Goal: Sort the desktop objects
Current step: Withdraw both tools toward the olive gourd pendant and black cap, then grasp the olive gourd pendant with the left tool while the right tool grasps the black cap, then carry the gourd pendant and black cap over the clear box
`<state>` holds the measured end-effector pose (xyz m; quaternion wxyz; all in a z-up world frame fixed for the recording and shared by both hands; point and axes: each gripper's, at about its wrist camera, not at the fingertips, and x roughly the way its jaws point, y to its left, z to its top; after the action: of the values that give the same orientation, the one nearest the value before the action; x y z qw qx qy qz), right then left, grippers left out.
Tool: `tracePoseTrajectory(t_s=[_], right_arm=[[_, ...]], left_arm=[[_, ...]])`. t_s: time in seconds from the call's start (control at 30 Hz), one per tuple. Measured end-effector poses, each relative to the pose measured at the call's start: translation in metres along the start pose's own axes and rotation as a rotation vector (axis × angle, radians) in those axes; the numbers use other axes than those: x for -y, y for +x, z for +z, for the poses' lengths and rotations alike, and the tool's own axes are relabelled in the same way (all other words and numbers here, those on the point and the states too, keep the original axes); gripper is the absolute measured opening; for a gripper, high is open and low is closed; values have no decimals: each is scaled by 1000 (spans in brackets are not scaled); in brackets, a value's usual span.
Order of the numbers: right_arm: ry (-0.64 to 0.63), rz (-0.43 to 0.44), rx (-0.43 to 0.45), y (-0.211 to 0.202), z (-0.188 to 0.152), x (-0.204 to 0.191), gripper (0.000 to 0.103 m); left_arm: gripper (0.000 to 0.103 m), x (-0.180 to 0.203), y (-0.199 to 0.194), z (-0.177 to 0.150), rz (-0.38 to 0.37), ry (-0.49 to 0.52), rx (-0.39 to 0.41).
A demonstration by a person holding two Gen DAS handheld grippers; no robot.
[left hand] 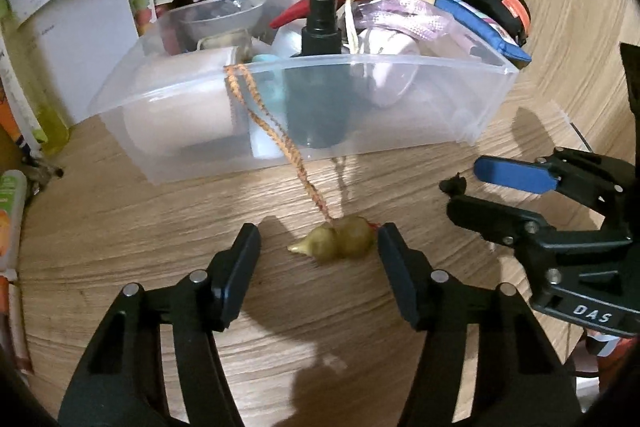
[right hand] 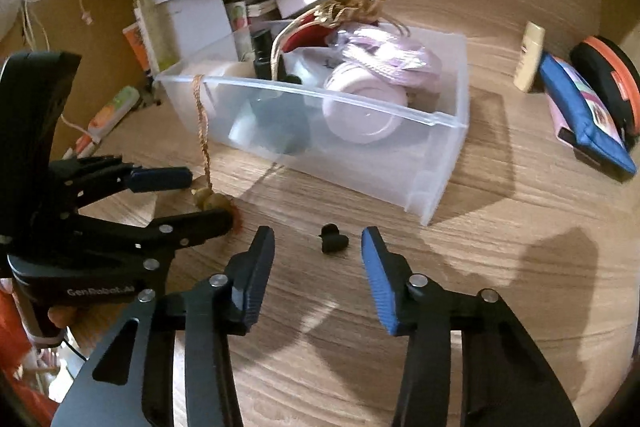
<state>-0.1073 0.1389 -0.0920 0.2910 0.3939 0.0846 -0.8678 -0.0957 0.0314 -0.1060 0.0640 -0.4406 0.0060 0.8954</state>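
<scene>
Left gripper (left hand: 318, 239) angles down at the wooden desk (left hand: 160, 227), jaws partway open around a little yellowish gourd charm (left hand: 338, 239), right pad touching its end, while the right gripper (right hand: 318, 247) straddles a small black clip (right hand: 333, 238), not touching it.

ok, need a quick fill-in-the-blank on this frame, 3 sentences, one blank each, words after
1. The gourd charm lies on the desk between the fingers of the ____ claw.
2. The charm's braided cord hangs over the rim of the clear ____.
3. The small ____ clip lies between the right claw's fingers.

Missing words: left; bin; black
</scene>
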Motion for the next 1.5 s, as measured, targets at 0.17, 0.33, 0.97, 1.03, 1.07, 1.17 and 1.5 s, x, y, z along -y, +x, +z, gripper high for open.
tracePoseTrajectory(t_s=[0.17,0.33,0.97,1.03,1.07,1.17,1.5], right_arm=[[-13,0,-20,8,2,0,31],[-9,14,-14,9,1,3,20],[-41,-20,-30,4,10,-5,34],[-47,-15,-35,7,10,-6,34],[-49,-14,-38,9,10,-6,34],[-51,-33,-55,16,11,-7,32],[-45,-31,-39,15,13,-8,14]], left_arm=[[52,6,3,1,23,28,11],[42,6,5,3,15,43,20],[42,-26,-28,-6,-32,-79,104],[42,-29,-31,-7,-33,-87,109],[42,-31,-32,-8,-34,-93,112],[42,-36,-35,-8,-39,-105,124],[42,-45,-49,3,-76,-141,181]])
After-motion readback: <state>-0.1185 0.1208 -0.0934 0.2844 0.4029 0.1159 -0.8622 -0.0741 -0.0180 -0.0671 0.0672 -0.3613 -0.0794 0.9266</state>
